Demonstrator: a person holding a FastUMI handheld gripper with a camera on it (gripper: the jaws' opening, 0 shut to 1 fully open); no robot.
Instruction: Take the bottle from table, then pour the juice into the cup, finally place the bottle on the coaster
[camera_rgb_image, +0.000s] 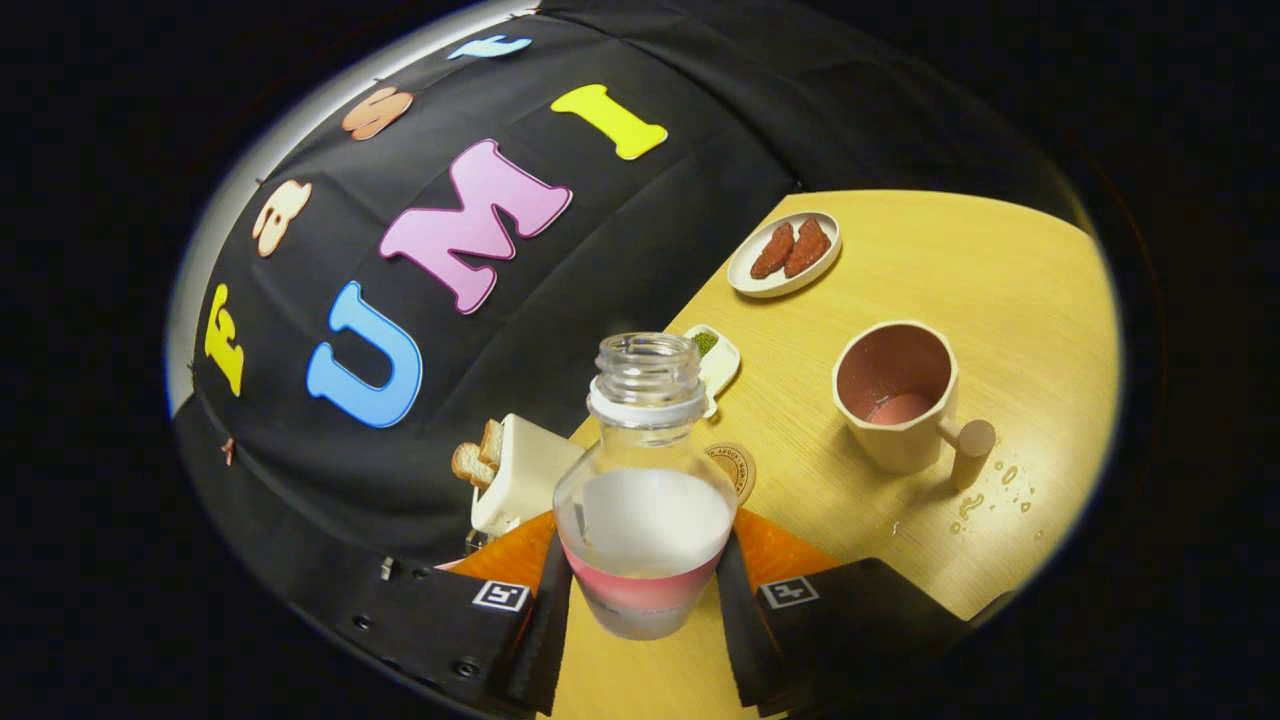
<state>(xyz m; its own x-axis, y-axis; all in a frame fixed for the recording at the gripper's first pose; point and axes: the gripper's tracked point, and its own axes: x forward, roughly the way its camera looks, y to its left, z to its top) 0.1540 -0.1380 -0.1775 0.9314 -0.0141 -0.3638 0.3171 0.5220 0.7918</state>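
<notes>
My gripper (645, 590) is shut on a clear, uncapped bottle (645, 480) with a pink band low on its body and white liquid inside; both fingers press its sides. The view is tilted. A beige cup (897, 395) with a pink inside and a peg handle stands on the wooden table (950, 270), beyond the fingers to the right, with a little pink juice at its bottom. A round cork coaster (738, 468) lies on the table just behind the bottle, partly hidden by it.
An oval plate (785, 258) with two brown pieces of food sits far back. A small white dish (716, 360) with green bits lies behind the bottle. A white toaster (518, 472) with bread stands to the left. Drops of liquid (985, 495) wet the table beside the cup.
</notes>
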